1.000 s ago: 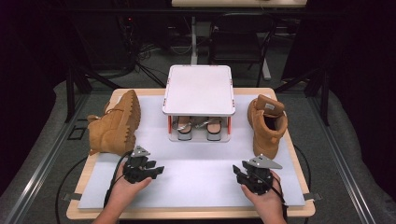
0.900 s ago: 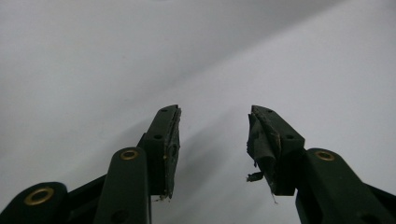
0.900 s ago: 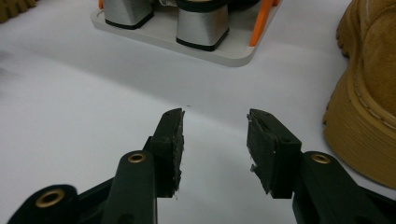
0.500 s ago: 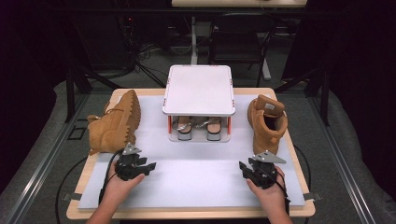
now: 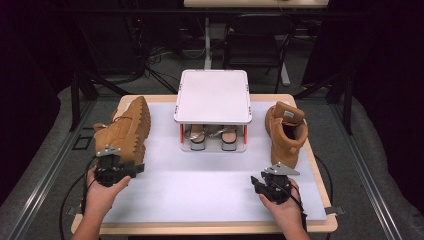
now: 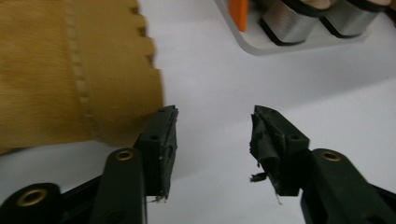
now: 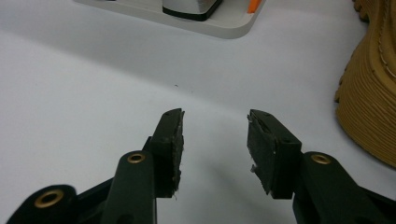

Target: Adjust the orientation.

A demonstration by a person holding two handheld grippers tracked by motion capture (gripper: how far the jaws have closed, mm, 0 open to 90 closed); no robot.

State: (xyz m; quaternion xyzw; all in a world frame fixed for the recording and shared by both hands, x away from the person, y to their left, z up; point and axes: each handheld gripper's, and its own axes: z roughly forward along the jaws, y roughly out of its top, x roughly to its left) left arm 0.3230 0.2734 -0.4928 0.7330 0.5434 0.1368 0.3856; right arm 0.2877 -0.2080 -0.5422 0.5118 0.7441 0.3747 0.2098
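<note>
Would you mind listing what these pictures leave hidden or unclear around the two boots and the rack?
- Left boot: its near end is covered by the left gripper in the high view; in the left gripper view it is blurred and cut off by the frame's edge.
- Shoes under the rack: the top shelf hides all but their near ends.
- Right boot: cut off by the right edge in the right gripper view.

Lab-like recording setup: dark room, floor cables (image 5: 150, 75), metal frame (image 5: 82, 92).
</note>
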